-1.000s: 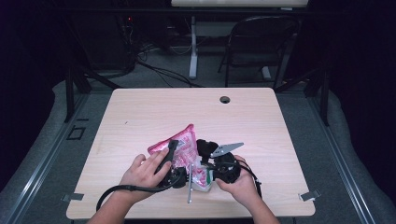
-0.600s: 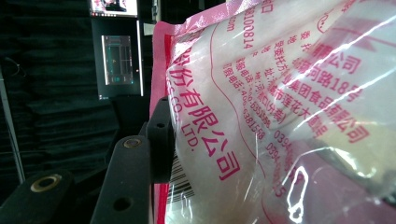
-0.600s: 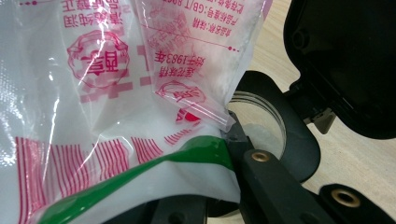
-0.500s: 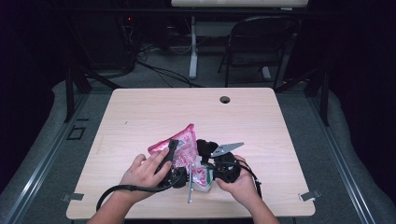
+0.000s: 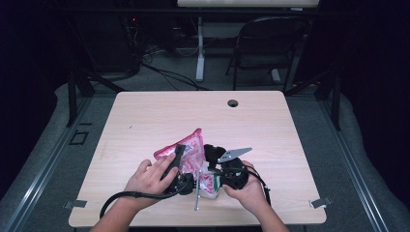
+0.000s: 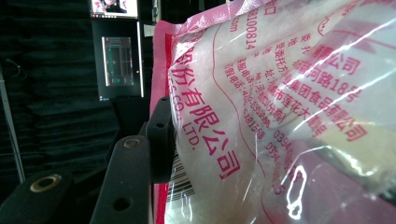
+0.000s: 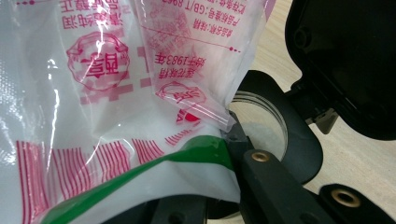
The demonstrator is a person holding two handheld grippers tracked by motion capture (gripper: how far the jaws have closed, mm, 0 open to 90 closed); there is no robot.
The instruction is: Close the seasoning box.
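Near the table's [image 5: 145, 121] six-o'clock edge, the left gripper [image 5: 175, 162] pinches the pink-printed powder bag [image 5: 191, 150]; the right gripper [image 5: 212, 181] clamps probably its corner. Keep both grips firm, pull evenly.

Both forearms come in from the near edge of the table and angle toward each other, the 2 hands close together at the front middle. The left hand [image 5: 147, 178] lies palm-down with fingers spread over the left gripper [image 5: 178, 162], whose body points up and away; its cable loops back along the left forearm. In the left gripper view, 1 black jaw presses flat against what it holds. The right hand [image 5: 246, 191] cups the right gripper [image 5: 215, 181] from behind, the grey 3-cornered plate on top tilted upward. In the right gripper view its jaws are closed tight on thin film.
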